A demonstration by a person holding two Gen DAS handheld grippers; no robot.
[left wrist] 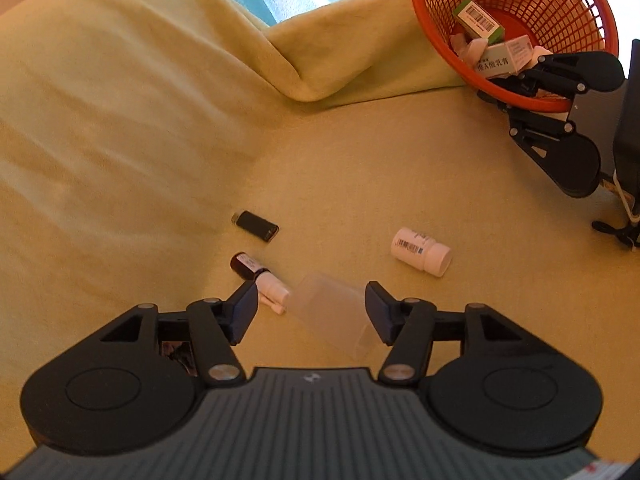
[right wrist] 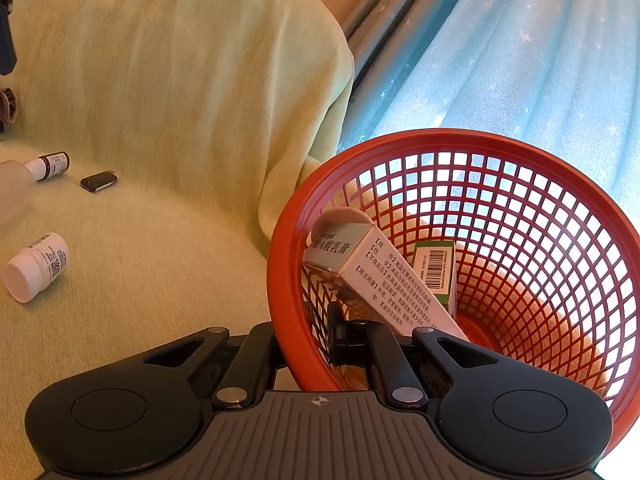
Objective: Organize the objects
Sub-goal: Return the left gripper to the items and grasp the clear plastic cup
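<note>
Left wrist view: clear cap (left wrist: 334, 316) lies between the spread left hand-held gripper (left wrist: 310, 312) fingers, untouched.

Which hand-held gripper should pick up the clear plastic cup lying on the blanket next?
Left. The left hand-held gripper is open with the clear cup lying between its fingers, untouched. The right hand-held gripper is shut on the red basket's rim, probably steadying it.
</note>
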